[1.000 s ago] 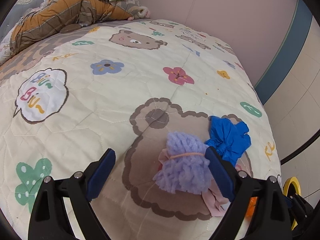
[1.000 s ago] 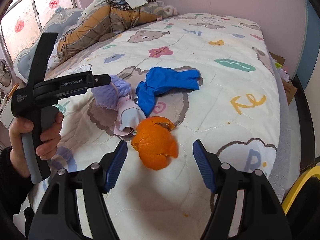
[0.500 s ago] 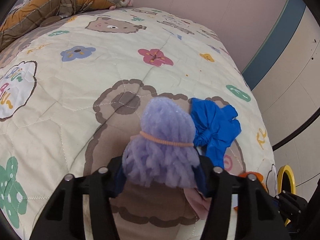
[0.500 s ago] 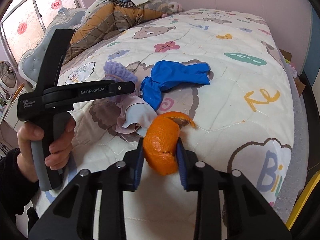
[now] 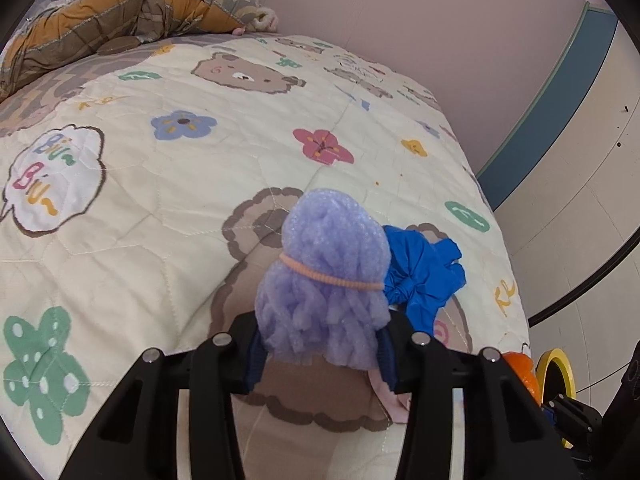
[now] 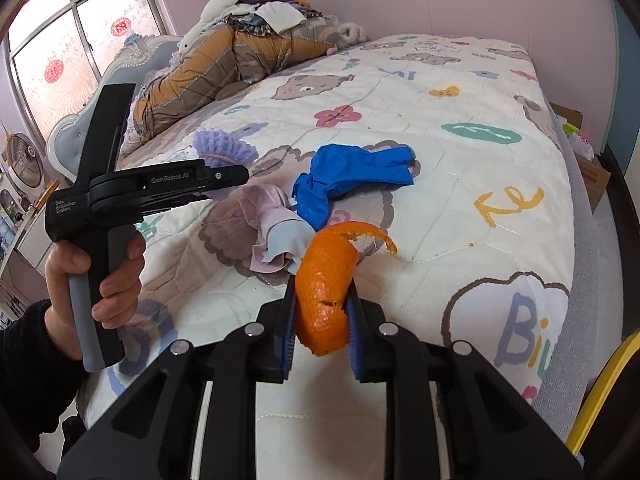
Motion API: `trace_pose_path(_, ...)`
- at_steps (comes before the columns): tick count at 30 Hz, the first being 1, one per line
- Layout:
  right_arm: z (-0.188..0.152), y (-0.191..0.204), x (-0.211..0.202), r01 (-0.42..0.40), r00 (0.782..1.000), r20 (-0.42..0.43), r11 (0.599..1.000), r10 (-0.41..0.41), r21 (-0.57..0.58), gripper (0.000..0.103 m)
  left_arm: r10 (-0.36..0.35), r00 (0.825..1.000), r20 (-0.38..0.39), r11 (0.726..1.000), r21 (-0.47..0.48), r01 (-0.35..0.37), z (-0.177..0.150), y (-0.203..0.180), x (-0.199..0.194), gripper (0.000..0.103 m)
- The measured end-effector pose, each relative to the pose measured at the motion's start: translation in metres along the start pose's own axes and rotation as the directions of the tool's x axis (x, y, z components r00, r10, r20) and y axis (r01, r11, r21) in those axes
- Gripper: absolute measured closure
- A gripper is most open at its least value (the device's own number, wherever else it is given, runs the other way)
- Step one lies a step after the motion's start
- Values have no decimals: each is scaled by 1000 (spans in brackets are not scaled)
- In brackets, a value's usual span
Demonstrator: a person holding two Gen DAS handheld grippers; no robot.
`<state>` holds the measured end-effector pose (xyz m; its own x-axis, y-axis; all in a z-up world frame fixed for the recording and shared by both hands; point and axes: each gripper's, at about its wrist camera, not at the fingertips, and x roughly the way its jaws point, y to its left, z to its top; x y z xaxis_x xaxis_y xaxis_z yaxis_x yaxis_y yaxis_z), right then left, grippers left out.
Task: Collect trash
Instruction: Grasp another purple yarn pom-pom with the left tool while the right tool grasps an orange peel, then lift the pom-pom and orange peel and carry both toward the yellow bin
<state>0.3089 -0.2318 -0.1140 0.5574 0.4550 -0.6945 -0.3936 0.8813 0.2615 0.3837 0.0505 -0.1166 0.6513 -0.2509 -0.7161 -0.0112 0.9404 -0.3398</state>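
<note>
Right wrist: blue glove (image 6: 352, 176), pink cloth (image 6: 276, 224) beside peel (image 6: 326, 292).

Soft, even daylight fills both views, coming from the window (image 6: 76, 52) behind the head of the bed (image 6: 460, 128). The window panes are washed out and pale. Shadows on the bed's quilt are faint and short. Both pictures are sharp, with no motion blur. Fisheye distortion bends the bed's edges and the wall (image 5: 400, 20) beyond it, and black lens corners frame each view.
</note>
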Motion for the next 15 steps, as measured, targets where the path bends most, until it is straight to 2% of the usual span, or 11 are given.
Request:
trace_pose_path(7,-5,13,-18,-3,999,44,1000,4,-15,83,-9,999,45,1000,11,8,-13,0,-36,61)
trace_pose_path(13,-17,20,-32,-2,999,54,1000,2,7,83,-30,998,49,1000,-3,30,-31,3,-61,61)
trace_pose_path(15,-21,21,-37,-4,998,56,1000,3,22,83,-18,998,54,1000,7,18,-37,1,-70,61)
